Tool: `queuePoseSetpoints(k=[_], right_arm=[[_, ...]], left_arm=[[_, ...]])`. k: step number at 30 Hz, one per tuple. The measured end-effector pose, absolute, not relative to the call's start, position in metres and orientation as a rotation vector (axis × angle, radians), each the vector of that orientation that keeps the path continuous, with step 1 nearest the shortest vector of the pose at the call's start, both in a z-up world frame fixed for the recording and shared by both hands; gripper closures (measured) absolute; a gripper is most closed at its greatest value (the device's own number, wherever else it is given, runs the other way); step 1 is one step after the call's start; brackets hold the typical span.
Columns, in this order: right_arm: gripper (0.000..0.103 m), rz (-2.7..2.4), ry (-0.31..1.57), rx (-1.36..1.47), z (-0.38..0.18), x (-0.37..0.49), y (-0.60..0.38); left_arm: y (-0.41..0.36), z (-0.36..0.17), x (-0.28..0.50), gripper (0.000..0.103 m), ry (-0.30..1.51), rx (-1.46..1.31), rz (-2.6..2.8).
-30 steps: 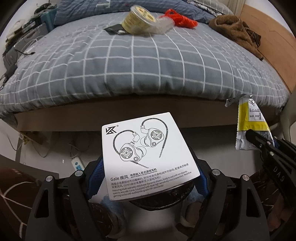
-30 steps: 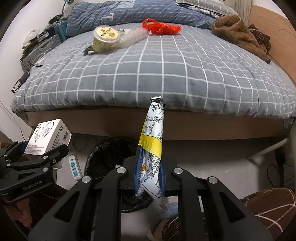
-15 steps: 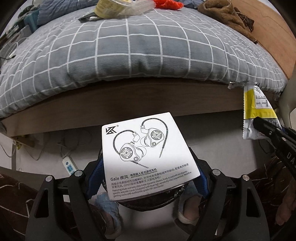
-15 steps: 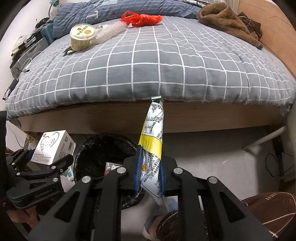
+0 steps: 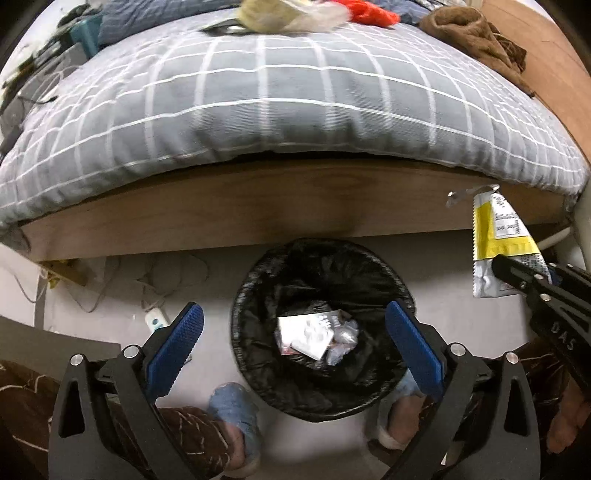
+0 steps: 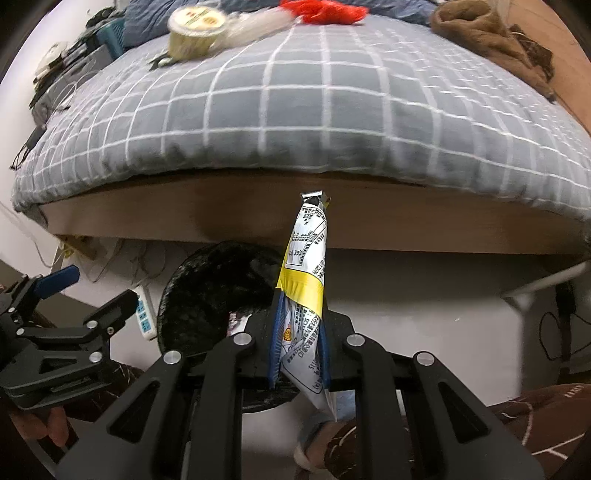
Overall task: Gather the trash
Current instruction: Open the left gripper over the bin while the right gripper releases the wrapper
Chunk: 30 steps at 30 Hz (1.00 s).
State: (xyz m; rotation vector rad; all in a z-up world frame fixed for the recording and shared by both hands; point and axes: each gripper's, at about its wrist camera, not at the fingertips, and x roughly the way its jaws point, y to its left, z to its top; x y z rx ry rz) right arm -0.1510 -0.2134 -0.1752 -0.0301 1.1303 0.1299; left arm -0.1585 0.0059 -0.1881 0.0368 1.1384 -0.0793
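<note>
My left gripper (image 5: 293, 325) is open and empty, right above a round bin lined with a black bag (image 5: 258, 288). A white earphone box (image 5: 304, 334) lies inside the bin among crumpled trash. My right gripper (image 6: 298, 332) is shut on a white and yellow snack wrapper (image 6: 308, 266) that stands upright between its blue pads. The wrapper also shows at the right of the left wrist view (image 5: 496, 243). The bin sits left of the wrapper in the right wrist view (image 6: 210, 291), with the left gripper (image 6: 96, 295) beside it.
A bed with a grey checked quilt (image 5: 280, 99) and a wooden frame (image 5: 258, 210) stands just behind the bin. On it lie a yellow round tub (image 6: 195, 31), a red bag (image 6: 325, 9) and brown clothing (image 6: 491, 37). A power strip (image 5: 155, 321) lies on the floor.
My left gripper has opened and let go of the earphone box, which now lies in the bin. Both views have tilted down toward the floor. The right gripper still holds the wrapper.
</note>
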Motion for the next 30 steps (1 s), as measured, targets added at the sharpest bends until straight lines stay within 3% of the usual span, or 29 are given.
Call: queuePoseSetpoints(k=[18, 30], right_arm=[[0.084, 0.265, 1.207, -0.124, -0.203, -0.142, -0.124], [0.039, 0.271, 1.213, -0.130, -0.211, -0.144, -0.109]], left_arm=[[0.094, -0.170, -0.178, 0.006, 1.126, -0.063, 0.071], [0.104, -0.173, -0.178, 0.006, 1.136, -0.088, 0.085]])
